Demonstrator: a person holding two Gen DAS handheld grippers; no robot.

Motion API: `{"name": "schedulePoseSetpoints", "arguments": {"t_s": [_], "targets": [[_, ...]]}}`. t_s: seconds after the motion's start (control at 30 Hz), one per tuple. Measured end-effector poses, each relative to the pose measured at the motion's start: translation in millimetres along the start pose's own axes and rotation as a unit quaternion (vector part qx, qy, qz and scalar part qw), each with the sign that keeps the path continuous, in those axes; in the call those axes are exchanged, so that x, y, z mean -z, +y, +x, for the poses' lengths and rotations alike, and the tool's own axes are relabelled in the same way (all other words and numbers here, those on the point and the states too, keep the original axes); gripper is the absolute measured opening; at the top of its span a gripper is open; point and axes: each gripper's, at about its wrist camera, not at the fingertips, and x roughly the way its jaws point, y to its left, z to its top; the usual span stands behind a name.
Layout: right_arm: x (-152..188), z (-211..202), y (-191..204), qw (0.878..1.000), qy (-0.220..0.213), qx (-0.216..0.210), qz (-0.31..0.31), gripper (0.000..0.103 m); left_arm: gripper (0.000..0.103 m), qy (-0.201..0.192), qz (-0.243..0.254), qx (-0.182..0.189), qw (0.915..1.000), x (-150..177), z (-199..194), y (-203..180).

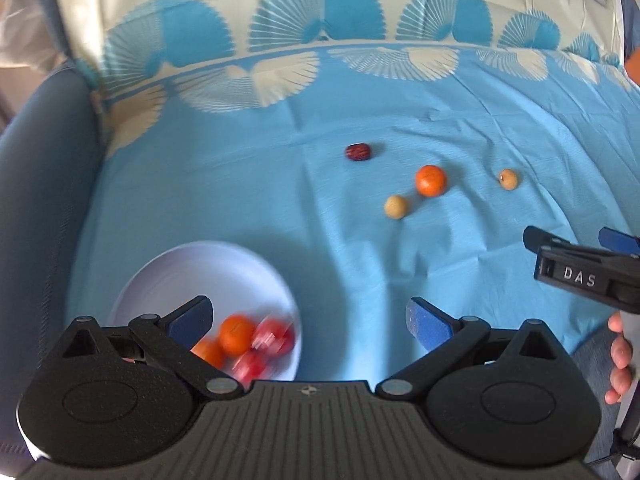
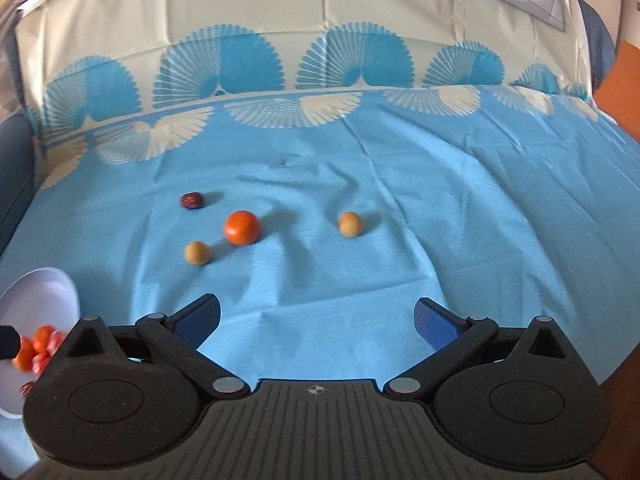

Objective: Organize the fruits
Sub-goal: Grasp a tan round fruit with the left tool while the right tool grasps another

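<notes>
Left wrist view: we note the left gripper [image 1: 308, 316] released, jaws wide, over the white bowl [image 1: 160, 276] at lower left, which holds blurred orange and red fruits [image 1: 256, 342]. The right gripper [image 2: 318, 316] likewise stands spread and empty. Farther, at frame centre on the blue cloth [image 1: 240, 200], lie a tan fruit [image 1: 396, 207], an orange [image 1: 430, 180], a second tan fruit [image 1: 508, 179], and a dark red fruit [image 1: 358, 152].

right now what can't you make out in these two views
- Red fruits in the white plate: motion-blurred in the left wrist view, kind unclear.
- Plate contents in the right wrist view: partly hidden behind the right gripper body and cut by the left edge.
- Dark red fruit: too small to identify.
</notes>
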Motion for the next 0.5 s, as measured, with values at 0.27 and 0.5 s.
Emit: {"name": "schedulePoseSetpoints", "arguments": {"t_s": [0.27, 0.5], "targets": [[-28, 111, -19, 0.999, -0.015, 0.028, 0.018, 0.102, 0.103, -0.004, 0.024, 0.009, 0.9997, -53, 109, -36], [-17, 147, -19, 0.999, -0.038, 0.028, -0.016, 0.102, 0.103, 0.020, 0.050, 0.021, 0.9984, -61, 161, -48]]}}
